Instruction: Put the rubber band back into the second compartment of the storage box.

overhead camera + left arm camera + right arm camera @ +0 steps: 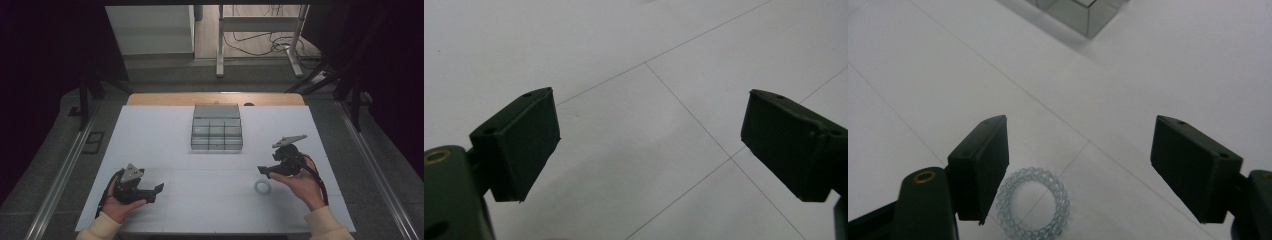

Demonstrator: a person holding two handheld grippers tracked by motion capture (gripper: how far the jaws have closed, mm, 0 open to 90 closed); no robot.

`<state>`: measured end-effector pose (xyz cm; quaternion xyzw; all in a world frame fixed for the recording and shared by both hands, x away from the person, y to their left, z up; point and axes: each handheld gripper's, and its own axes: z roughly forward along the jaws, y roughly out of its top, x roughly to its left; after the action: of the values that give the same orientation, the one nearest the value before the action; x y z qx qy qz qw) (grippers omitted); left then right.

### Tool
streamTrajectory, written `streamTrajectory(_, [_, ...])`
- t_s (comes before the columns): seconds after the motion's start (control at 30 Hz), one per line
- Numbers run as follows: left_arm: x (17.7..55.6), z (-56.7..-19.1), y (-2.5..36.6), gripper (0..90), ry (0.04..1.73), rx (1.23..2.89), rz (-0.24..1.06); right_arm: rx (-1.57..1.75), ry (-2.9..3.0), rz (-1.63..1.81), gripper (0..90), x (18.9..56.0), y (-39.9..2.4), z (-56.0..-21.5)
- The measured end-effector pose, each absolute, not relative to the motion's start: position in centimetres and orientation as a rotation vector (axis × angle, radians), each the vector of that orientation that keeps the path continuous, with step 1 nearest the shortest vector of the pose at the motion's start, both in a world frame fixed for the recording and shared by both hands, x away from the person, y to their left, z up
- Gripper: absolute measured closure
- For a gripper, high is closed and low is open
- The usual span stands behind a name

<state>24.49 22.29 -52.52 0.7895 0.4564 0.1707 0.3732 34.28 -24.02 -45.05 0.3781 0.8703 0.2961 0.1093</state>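
Near the right front of the white worktop [210,200], a small ring of clear, pale beads [262,187], knobbly in outline, lying flat on the smooth matt surface. Just above and behind it in the high view, right tongs [263,171] held in a hand [300,186], spread wide, gripping nothing; in the right gripper view, bead ring [1033,204] low between the two black blocky jaws, closer to the left one, its rim just beside that jaw's tip. Thin straight seams crossing the worktop under it. At the left front, left tongs [156,192] in the other hand [120,205], likewise spread and empty, well apart from the ring; in the left gripper view, flat rectangular jaw pads with small screw holes over bare white panels. Toward the far middle, a grey stepped box [217,127] of see-through compartments, square-edged, a corner of it [1083,12] at the top of the right gripper view. Cream sleeves [325,225] at the bottom edge.
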Motion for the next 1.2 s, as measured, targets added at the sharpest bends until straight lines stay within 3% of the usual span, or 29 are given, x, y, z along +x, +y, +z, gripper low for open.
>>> streamTrajectory(0.7, [24.5, -52.7, 22.1, 9.2, 1.163, 2.037, 0.427, 1.108, 2.681, 0.688, 30.6, 33.6, -23.7, -47.5])
streamTrajectory(1.2, [24.5, -52.7, 22.1, 9.2, 1.160, 2.040, 0.427, 1.104, 2.728, 0.587, 44.4, 33.5, -23.5, -49.1])
